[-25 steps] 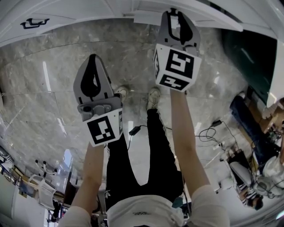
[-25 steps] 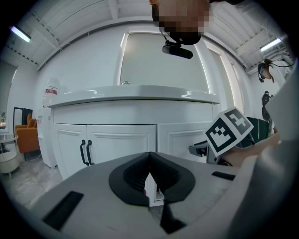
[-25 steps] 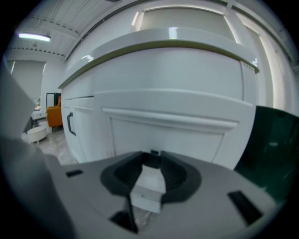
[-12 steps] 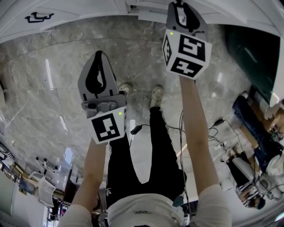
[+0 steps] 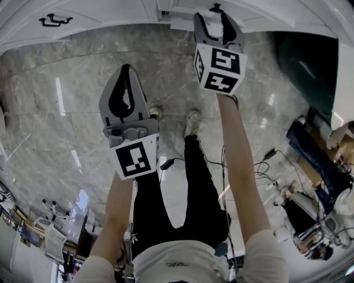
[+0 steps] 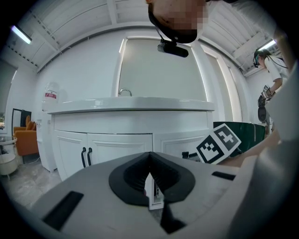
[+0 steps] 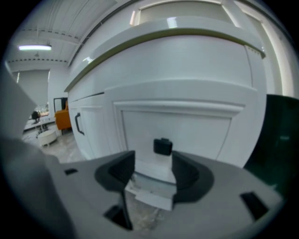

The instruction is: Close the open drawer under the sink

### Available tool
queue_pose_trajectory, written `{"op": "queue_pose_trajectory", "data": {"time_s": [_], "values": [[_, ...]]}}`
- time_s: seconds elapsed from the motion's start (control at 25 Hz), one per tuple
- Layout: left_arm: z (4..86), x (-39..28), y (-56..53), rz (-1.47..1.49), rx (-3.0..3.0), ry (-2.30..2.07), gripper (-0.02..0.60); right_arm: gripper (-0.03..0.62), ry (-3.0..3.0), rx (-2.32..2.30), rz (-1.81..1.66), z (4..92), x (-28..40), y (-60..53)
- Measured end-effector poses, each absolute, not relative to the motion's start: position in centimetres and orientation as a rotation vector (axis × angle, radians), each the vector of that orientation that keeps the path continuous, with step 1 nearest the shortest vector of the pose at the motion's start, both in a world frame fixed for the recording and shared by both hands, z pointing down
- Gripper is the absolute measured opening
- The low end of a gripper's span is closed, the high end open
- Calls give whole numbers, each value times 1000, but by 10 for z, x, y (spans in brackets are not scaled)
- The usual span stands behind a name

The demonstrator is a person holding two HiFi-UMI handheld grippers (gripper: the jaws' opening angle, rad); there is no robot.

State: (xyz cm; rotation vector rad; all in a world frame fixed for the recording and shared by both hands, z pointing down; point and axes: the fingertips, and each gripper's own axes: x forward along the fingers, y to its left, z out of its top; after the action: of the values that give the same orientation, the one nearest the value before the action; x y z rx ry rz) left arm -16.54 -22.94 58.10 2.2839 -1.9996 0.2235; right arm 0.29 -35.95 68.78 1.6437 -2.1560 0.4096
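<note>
The white drawer front [image 7: 177,126] under the sink carries a small black handle [image 7: 162,146], also seen at the top of the head view as the handle [image 5: 215,8]. My right gripper [image 7: 153,164] is right in front of it and its jaws have just been opening. The handle stands in the gap at their tips and no pad presses on it. From above, the right gripper [image 5: 217,16] reaches the cabinet's front. How far the drawer stands out I cannot tell. My left gripper [image 5: 126,69] hangs lower left over the floor, shut and empty; its tips [image 6: 150,156] meet.
The vanity top [image 6: 131,103] carries a faucet [image 6: 124,92]. Cupboard doors with black handles [image 6: 85,156] lie left of the drawer. A dark green panel [image 5: 307,61] stands right of it. The person's shoes [image 5: 191,121], cables [image 5: 260,166] and clutter [image 5: 321,221] lie on the marble floor.
The right gripper's jaws have spread apart around the black handle. It has stayed at the drawer front. The left gripper has kept its place and stays shut.
</note>
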Motion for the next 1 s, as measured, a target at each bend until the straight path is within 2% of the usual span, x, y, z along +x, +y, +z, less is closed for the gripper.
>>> {"op": "queue_pose_trajectory", "data": {"time_s": [0.24, 0.4, 0.72, 1.0], "values": [[560, -158, -222, 182, 2305, -1973, 20, 245, -2131, 1676, 457, 671, 11, -335], [517, -143, -224, 101, 2348, -1965, 20, 245, -2145, 1761, 438, 616, 29, -335], [377, -119, -240, -177, 2475, -2001, 20, 244, -2187, 1890, 287, 468, 47, -347], [243, -114, -207, -227, 2552, -2004, 20, 244, -2221, 1935, 214, 338, 51, -291]]}}
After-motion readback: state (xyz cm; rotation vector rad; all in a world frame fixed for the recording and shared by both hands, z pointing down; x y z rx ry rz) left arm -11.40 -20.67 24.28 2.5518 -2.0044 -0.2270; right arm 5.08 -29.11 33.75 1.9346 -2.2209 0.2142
